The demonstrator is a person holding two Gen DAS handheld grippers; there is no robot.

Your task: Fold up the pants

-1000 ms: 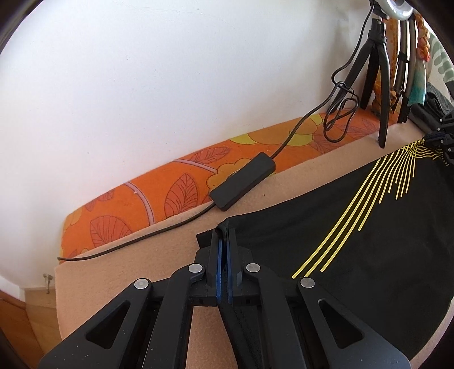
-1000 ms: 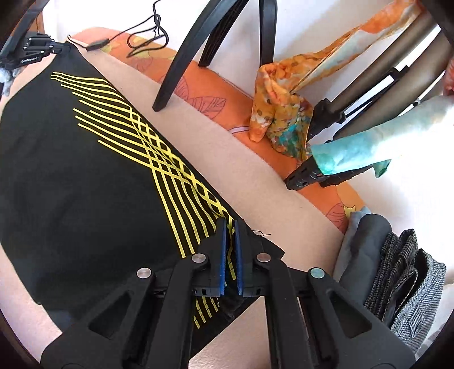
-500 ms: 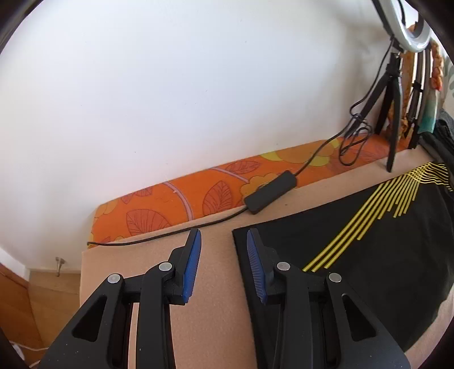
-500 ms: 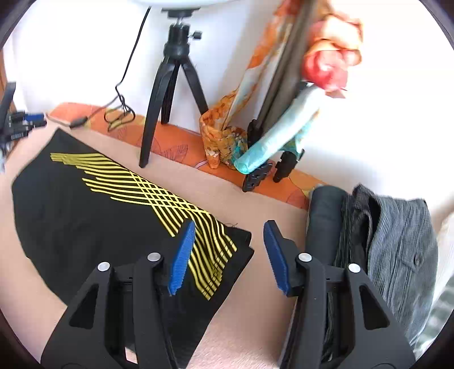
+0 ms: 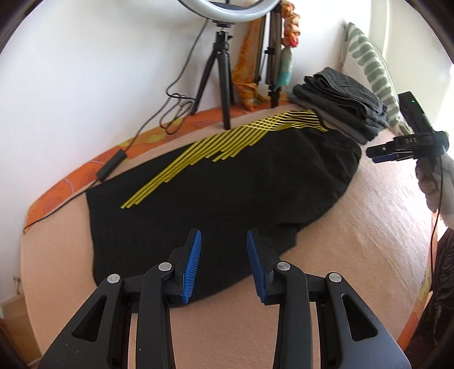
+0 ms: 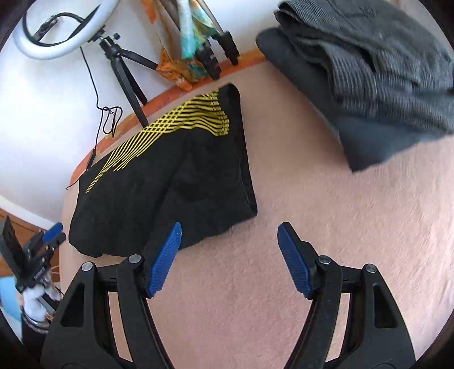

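Left wrist view: both grippers' fingers (image 5: 193, 257) apart, right opening, above black pants (image 5: 227, 181).

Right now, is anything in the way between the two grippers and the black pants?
Nothing visible. The left gripper hangs open right above the black pants. The right gripper, opening wider, hangs over bare blanket beside their edge.

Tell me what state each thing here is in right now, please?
Black pants: lying flat on the bed, released, not held.
Left hand-held gripper: open, nothing between its pads.
Right hand-held gripper: jaws opening, nothing between them.
Grey clothes pile: folded and stacked beside the pants.
Ring light: upright on its tripod.
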